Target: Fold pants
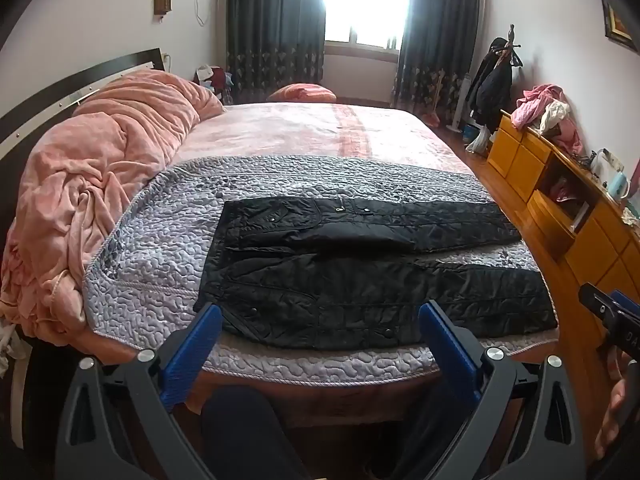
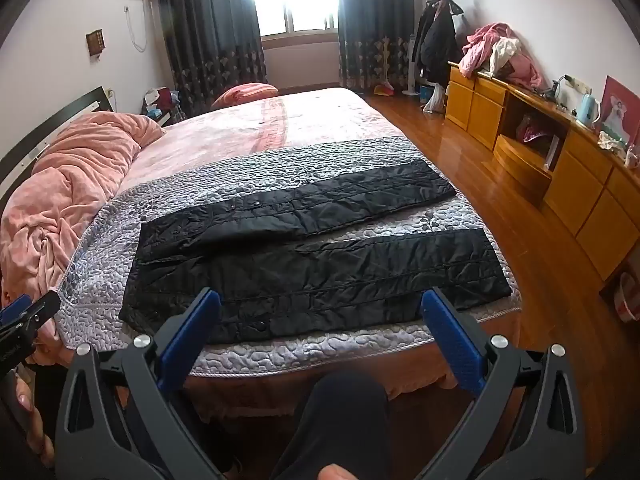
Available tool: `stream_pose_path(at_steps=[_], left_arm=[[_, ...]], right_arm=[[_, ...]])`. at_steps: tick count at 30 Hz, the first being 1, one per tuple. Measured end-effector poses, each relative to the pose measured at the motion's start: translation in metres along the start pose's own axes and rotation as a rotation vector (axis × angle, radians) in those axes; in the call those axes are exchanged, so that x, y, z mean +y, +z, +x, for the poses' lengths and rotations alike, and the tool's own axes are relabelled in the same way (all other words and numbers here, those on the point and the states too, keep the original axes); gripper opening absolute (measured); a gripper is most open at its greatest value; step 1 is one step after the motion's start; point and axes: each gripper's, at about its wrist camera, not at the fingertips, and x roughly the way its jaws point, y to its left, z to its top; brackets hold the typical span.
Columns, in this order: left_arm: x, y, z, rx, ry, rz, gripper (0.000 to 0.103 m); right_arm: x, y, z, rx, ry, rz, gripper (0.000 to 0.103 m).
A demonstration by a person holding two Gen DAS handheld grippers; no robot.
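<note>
Black quilted pants (image 1: pixel 360 276) lie flat on a grey quilted cover (image 1: pixel 152 240) at the near end of the bed, waist to the left, both legs spread to the right. They also show in the right wrist view (image 2: pixel 312 256). My left gripper (image 1: pixel 320 320) is open and empty, held above the near bed edge in front of the waist end. My right gripper (image 2: pixel 320 308) is open and empty, in front of the near leg. Each gripper's body shows at the edge of the other view.
A bunched pink blanket (image 1: pixel 100 168) lies along the headboard at left. The pink bedsheet (image 1: pixel 312 128) stretches toward the window. A yellow wooden dresser (image 2: pixel 560 160) with clothes on top lines the right wall, with wood floor (image 2: pixel 500 184) between it and the bed.
</note>
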Motion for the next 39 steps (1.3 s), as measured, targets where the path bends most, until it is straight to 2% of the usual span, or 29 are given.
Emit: stream_pose_path(at_steps=[19, 25, 39], left_arm=[[0.001, 0.0, 0.0, 0.0, 0.002, 0.002, 0.099], [0.007, -0.004, 0.001, 0.002, 0.004, 0.0, 0.099], [0.012, -0.007, 0.004, 0.007, 0.002, -0.001, 0.099]], right_arm=[[0.0, 0.0, -0.001, 0.005, -0.002, -0.001, 0.101], [-0.011, -0.003, 0.004, 0.006, -0.004, 0.0, 0.101], [-0.004, -0.003, 0.002, 0.012, -0.01, 0.004, 0.101]])
